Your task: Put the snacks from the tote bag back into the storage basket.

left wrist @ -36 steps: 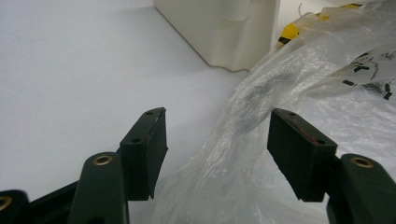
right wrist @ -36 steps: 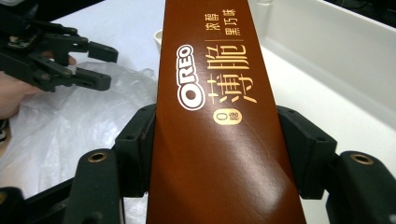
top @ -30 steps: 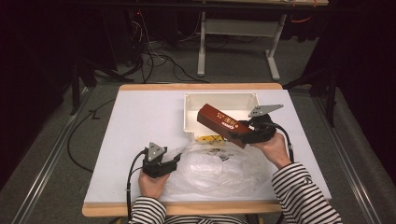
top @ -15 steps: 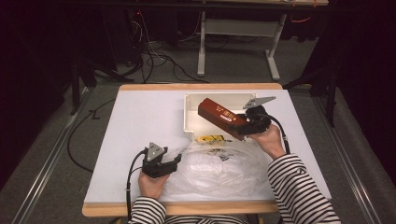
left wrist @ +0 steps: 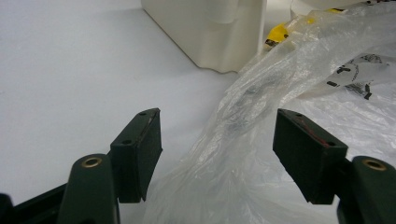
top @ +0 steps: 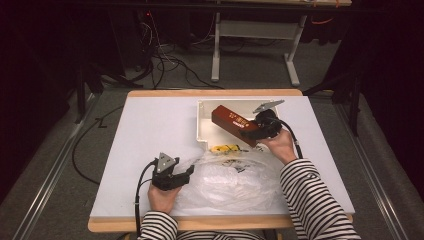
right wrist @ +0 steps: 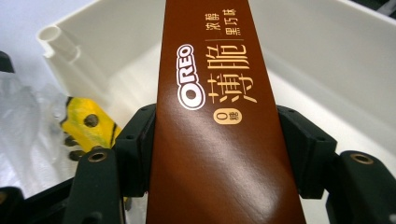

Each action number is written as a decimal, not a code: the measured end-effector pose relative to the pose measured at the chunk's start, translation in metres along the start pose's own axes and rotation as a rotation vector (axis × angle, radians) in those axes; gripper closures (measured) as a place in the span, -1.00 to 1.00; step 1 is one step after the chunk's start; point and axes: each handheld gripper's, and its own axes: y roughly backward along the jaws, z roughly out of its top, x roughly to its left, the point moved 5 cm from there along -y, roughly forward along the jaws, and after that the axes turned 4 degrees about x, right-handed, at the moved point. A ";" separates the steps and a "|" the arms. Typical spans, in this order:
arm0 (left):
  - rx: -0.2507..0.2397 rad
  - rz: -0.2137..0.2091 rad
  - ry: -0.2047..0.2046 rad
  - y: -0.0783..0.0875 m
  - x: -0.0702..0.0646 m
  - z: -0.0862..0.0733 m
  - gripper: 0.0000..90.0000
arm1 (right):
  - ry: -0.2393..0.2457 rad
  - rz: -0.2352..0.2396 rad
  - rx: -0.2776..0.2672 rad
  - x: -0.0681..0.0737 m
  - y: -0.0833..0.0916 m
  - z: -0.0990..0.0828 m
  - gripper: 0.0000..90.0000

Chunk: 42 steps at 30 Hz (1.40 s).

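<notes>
From the high view, the right gripper (top: 256, 131) is clamping a long brown cardboard Oreo box (top: 234, 124), tilting it over the shallow white plastic tray (top: 203, 125) on the white counter (top: 150, 130). The left gripper (top: 176, 176) is resting at the crumpled clear plastic bag (top: 235, 182).

In the left gripper view, the jaws are standing apart, bag film (left wrist: 243, 154) lying between them, unpinched.

In the right gripper view, the jaws are pressing both box (right wrist: 215, 130) sides; a yellow packet (right wrist: 86, 123) is lying beside the left jaw.

A yellow snack packet (top: 225, 148) lay on the white bench (top: 150, 130), and cables (top: 165, 60) sprawled over the floor (top: 60, 165) behind.
</notes>
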 end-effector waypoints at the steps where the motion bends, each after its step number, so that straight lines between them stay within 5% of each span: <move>1: 0.000 -0.001 0.000 0.000 0.000 0.000 -0.27 | 0.010 -0.004 0.004 -0.002 -0.002 0.000 -0.18; 13: -0.006 -0.002 0.006 0.001 0.000 0.000 -0.27 | -0.031 -0.046 0.059 -0.009 -0.020 -0.002 -0.19; 22: -0.004 -0.005 0.008 0.000 0.000 0.000 -0.26 | -0.024 -0.050 0.114 -0.010 -0.034 -0.003 -0.20; 26: -0.002 -0.002 0.009 0.000 0.001 0.000 -0.26 | 0.015 -0.052 0.140 -0.009 -0.040 -0.004 -0.23; 35: 0.008 -0.005 0.006 -0.001 0.000 0.000 -0.25 | -0.018 -0.053 0.059 -0.005 -0.023 0.003 -0.28; 42: 0.010 -0.001 0.004 -0.001 0.000 0.000 -0.25 | -0.046 -0.029 0.026 -0.001 -0.015 -0.004 0.09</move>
